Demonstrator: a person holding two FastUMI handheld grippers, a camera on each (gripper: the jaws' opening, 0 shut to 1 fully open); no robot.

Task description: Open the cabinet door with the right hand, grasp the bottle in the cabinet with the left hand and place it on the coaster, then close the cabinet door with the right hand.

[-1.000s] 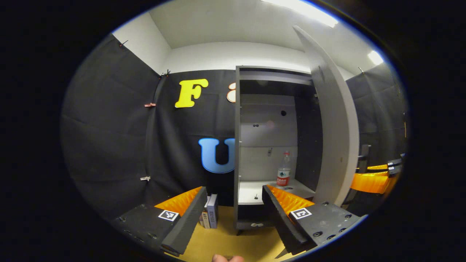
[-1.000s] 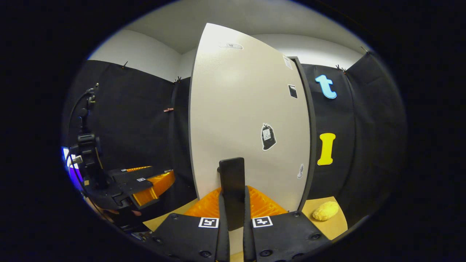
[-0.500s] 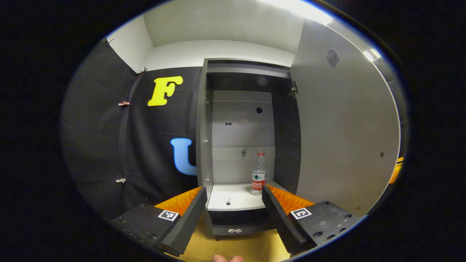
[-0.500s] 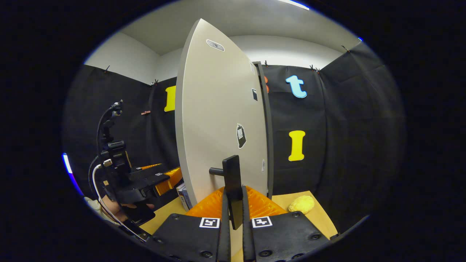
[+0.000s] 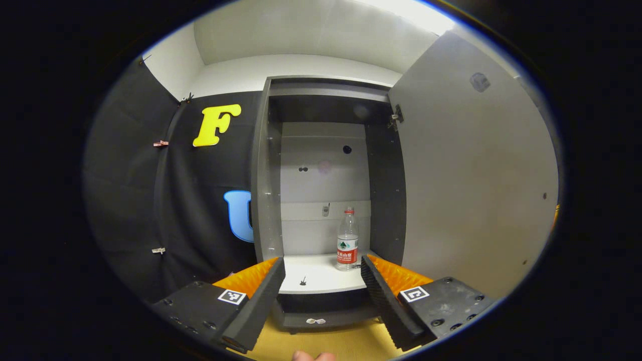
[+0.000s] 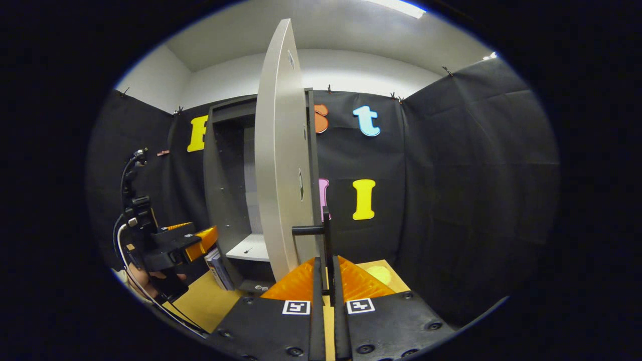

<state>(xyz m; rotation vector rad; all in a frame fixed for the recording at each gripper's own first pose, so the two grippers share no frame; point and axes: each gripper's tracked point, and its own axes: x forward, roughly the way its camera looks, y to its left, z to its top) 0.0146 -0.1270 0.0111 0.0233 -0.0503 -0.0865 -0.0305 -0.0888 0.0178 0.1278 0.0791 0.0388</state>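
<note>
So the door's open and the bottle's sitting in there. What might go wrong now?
The bottle stands tall and thin close to the cabinet's right inner wall, so the open left gripper may clip that wall or tip the bottle going in. The right gripper is clamped on the door handle; if it lets the cabinet door swing back, the door could hit the reaching hand.

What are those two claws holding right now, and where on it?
The right gripper is shut on the door handle, clamping its upright bar near the lower end. The left gripper is open and holds nothing; the bottle stands untouched in the cabinet.
</note>
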